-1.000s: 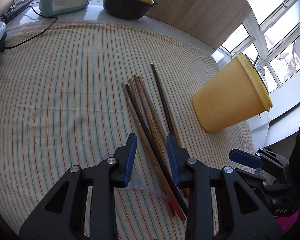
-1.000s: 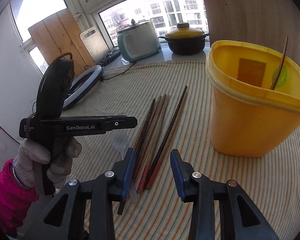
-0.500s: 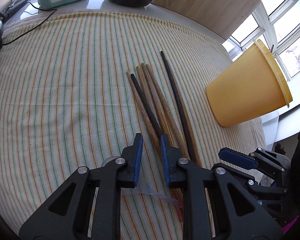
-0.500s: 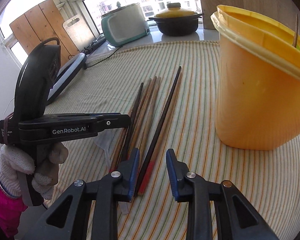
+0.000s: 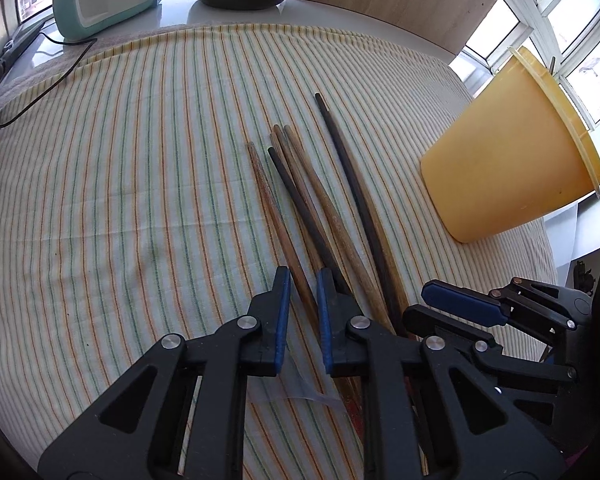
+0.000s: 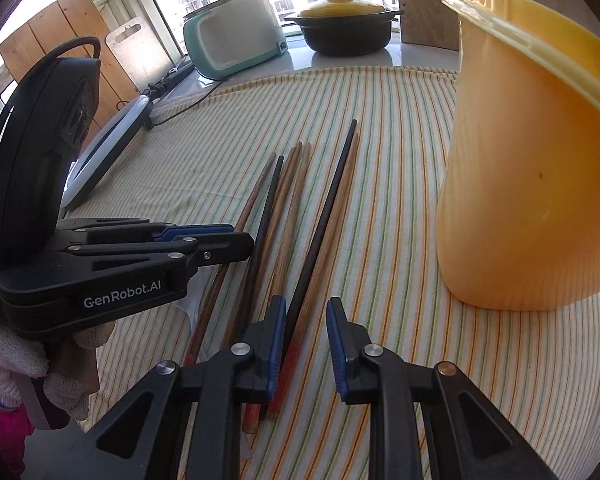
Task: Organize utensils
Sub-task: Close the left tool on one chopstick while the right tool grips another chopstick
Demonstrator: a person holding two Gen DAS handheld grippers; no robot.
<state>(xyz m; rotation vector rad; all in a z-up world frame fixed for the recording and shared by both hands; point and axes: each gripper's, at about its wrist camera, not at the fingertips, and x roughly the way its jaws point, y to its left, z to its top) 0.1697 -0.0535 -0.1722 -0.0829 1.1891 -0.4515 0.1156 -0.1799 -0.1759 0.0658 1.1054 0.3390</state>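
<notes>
Left wrist view: left hand-held gripper (image 5: 303,280) is pointing steeply down over the chopsticks (image 5: 320,216); its jaws are closing, one brown stick is lying between the pads, not yet visibly pinched.
Right wrist view: right hand-held gripper (image 6: 306,312) is closing too, straddling the red-tipped ends beside the long dark stick (image 6: 324,216); pads are not pressing yet.
Placement: chopsticks are lying in a loose fan on the striped cloth (image 5: 140,160) over the worktop, near the bin (image 6: 532,184), probably their destination.
Reason: both grippers are working the butt ends, likely to gather sticks.
Materials: sticks are slim, tapered, wooden, some dark-lacquered; bin is smooth yellow plastic, tapered; cloth is woven and slightly creased.
</notes>
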